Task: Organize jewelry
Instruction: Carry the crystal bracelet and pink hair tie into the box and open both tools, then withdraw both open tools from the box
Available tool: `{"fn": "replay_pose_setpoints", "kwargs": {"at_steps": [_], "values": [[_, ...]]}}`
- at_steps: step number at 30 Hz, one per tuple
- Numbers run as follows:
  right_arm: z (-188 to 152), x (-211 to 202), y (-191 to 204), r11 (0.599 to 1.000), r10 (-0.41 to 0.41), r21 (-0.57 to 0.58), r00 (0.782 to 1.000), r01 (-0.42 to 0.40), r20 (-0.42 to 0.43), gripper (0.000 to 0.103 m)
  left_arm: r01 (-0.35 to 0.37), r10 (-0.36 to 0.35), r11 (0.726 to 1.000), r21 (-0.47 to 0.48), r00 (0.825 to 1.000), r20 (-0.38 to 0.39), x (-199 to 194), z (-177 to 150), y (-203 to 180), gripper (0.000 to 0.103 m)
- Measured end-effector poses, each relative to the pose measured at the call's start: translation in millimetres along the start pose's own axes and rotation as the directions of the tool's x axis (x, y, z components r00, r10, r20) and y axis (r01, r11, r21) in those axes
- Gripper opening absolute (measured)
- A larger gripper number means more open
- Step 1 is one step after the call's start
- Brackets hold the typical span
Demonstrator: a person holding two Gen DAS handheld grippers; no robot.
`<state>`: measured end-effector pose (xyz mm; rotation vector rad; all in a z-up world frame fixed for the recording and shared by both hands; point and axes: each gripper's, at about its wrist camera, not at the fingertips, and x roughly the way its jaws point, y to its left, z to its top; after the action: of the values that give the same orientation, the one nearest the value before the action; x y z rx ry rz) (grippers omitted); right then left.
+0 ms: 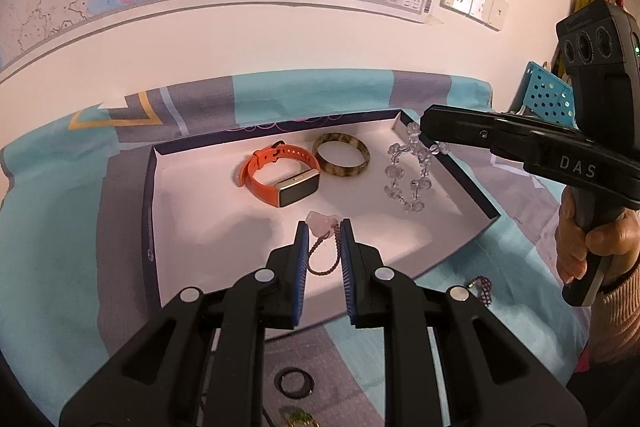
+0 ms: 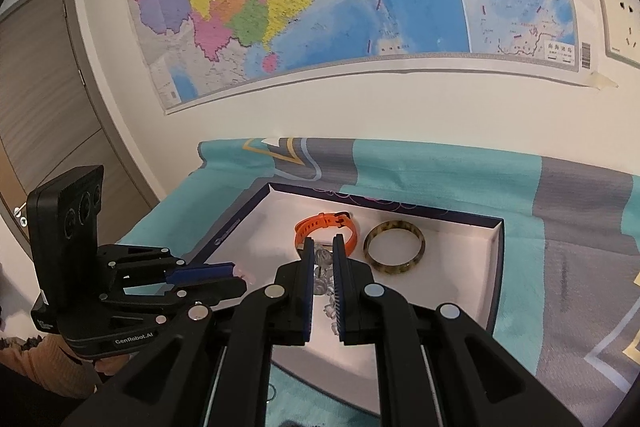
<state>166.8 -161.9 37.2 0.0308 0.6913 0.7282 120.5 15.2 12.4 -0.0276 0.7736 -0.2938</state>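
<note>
Two-gripper jewelry sorting, mid-drop by the look of it. Shallow white-lined box tray with a dark blue rim [image 1: 150, 187] sitting on a teal and grey bedsheet [image 1: 60, 227], already holding an orange-strapped smartwatch [image 1: 280, 177] and a mottled brown-yellow bangle [image 1: 341, 158] side by side toward the back. Left gripper [image 1: 323, 227] hanging over the tray's front half, jaws parted, with a dark red cord bracelet carrying a pale pink stone charm [image 1: 320, 219] between the blue pads, cord looping down onto the white lining; hard to tell whether really pinched or just let go. Right gripper [image 2: 322, 245] nearly closed on a clear crystal bead bracelet [image 1: 404, 179], most of the strand dangling over the tray's right side. Main risks, probably: beads swinging and catching the rim on release, or the cord snagging a ribbed pad on lift-off. Also a small purple beaded piece [image 1: 482, 287] and a black ring [image 1: 295, 382] left out on the sheet.
</note>
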Motion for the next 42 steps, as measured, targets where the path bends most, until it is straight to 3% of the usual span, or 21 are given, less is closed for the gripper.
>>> {"fn": "replay_pose_setpoints", "kwargs": {"at_steps": [19, 35, 39, 42], "values": [[0.5, 46.5, -24.2, 0.998, -0.025, 0.049, 0.996, 0.03, -0.089, 0.008, -0.021, 0.017, 0.999, -0.042, 0.995, -0.102, 53.7, 12.3, 10.7, 0.016], [-6.9, 56.8, -33.2, 0.996, -0.041, 0.069, 0.992, 0.05, -0.122, 0.011, -0.049, 0.039, 0.997, -0.066, 0.989, -0.146, 79.6, 15.0, 16.4, 0.019], [-9.3, 44.6, -31.6, 0.996, -0.048, 0.065, 0.993, 0.055, -0.108, 0.014, -0.062, 0.052, 0.996, -0.068, 0.99, -0.13, 76.1, 15.3, 17.0, 0.041], [-12.8, 29.6, -26.9, 0.997, -0.05, 0.051, 0.994, 0.055, -0.094, 0.021, -0.063, 0.056, 0.995, -0.072, 0.993, -0.1, 63.7, 14.3, 19.0, 0.047]]}}
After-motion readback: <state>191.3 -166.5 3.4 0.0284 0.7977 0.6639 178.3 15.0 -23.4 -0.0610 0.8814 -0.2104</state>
